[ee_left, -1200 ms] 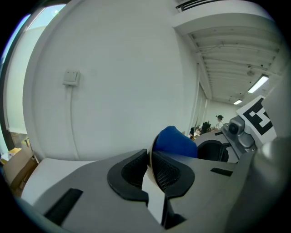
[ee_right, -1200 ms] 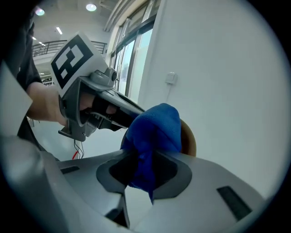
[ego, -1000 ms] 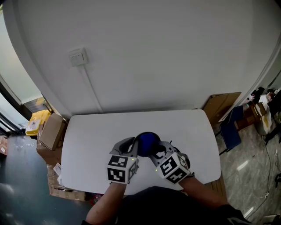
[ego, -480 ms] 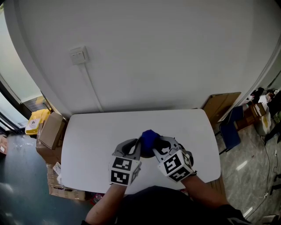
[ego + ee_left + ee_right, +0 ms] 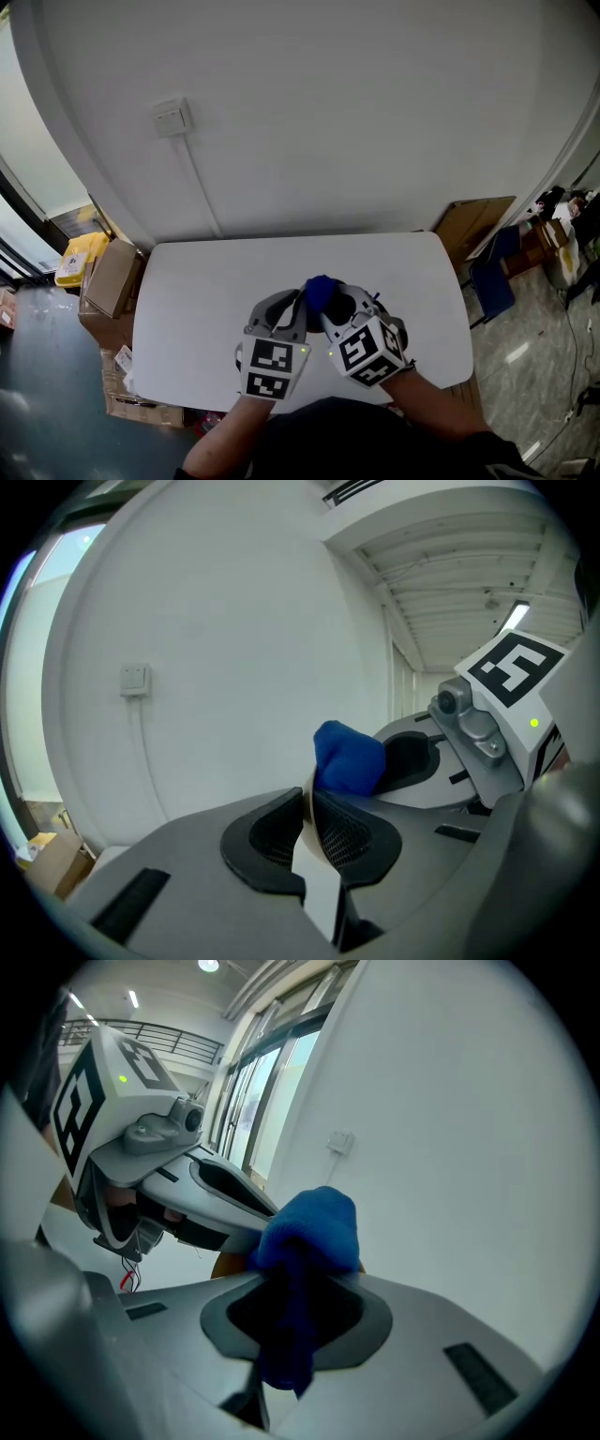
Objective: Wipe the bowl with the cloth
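- Head view: bright, even, diffuse light on the white wall and table; no hard shadows, no glare.
- Daylight comes from the window at the left edge; straight lines bow toward the frame edges.
- Both gripper views: fisheye, black vignette in the corners.
- Left gripper view: ceiling strip light glares at upper right.
- Right gripper view: cloth close to the lens is soft; its lower part is in shadow.

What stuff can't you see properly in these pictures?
- The bowl: in the head view, the left tool, right tool and cloth cover it; the left tool view shows only a rim sliver in its jaws.
- Bowl's inside, clean or dirty: no view shows it.
- Cloth's lower end: right tool view, buried between that tool's closing jaws.
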